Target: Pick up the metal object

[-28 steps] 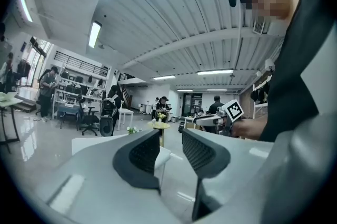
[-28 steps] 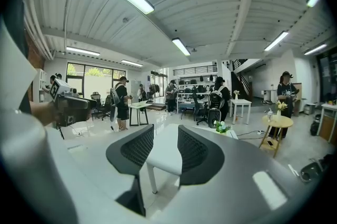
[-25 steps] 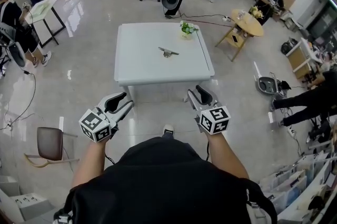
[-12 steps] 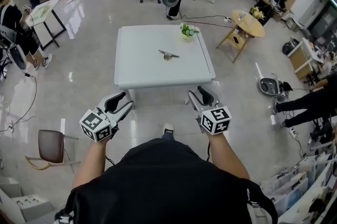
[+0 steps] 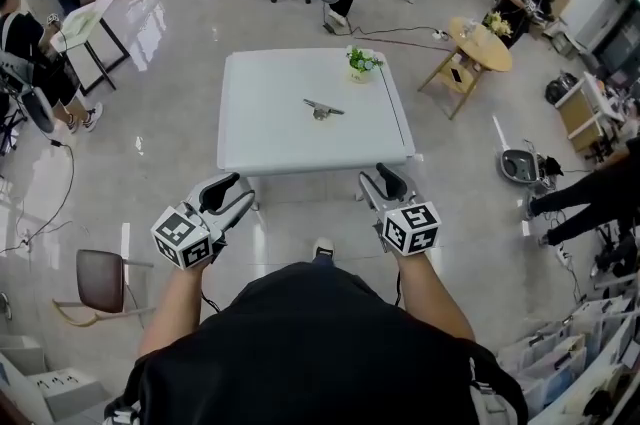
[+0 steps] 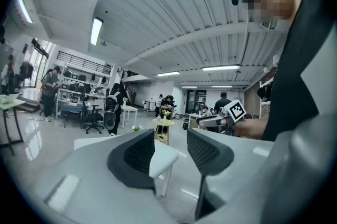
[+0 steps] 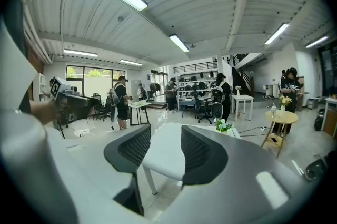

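Metal object: a small grey metal piece (image 5: 322, 109), a thin bar with a rounder lump at its middle, lies flat near the centre of the white square table (image 5: 262, 139), untouched.
Long axis: it runs left to right across the tabletop, the left end slightly farther away. Which end is the head is too small to tell.
Neighbour: a small potted plant with pale flowers (image 5: 361, 62) stands by the far right edge, apart from the piece.
Right gripper (image 5: 375, 181): it hangs short of the table's near edge. Its jaws have just been opening and stand wide apart, with nothing between them but the table beyond.
Left gripper (image 5: 232, 189): off the near left corner, jaws spread, holding nothing.
Step in hand: judging by the gap, this is the approach, and the pick is not begun.
Doing it well: probably carry the right gripper over the near edge, tip it downward, and turn the jaws so they close across the thin bar rather than along it. Come low enough to catch so flat a piece, and keep clear of the plant.
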